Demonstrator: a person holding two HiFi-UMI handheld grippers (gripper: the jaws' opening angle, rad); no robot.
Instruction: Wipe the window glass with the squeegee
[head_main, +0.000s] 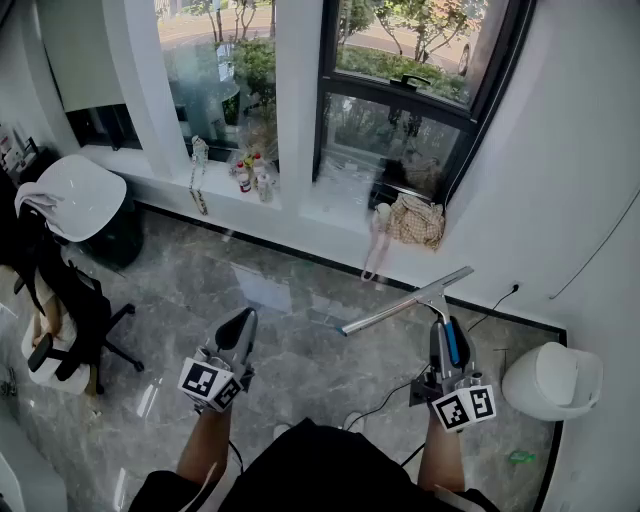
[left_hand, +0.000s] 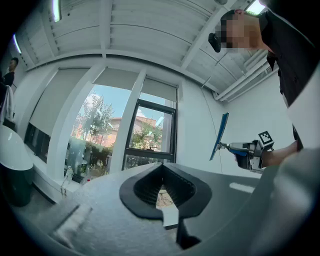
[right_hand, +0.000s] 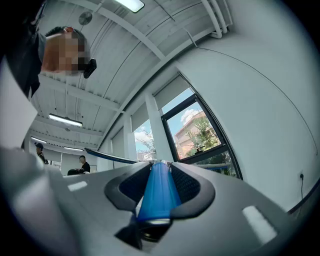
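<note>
My right gripper clamps the squeegee by its handle; my left gripper is closed and empty. The blade is well short of the window. Risk: uneven contact twists the handle in the jaws.

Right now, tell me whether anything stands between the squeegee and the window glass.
Only open air lies between the squeegee in the right hand-held gripper and the glass. A checked doll sits on the sill below.
</note>
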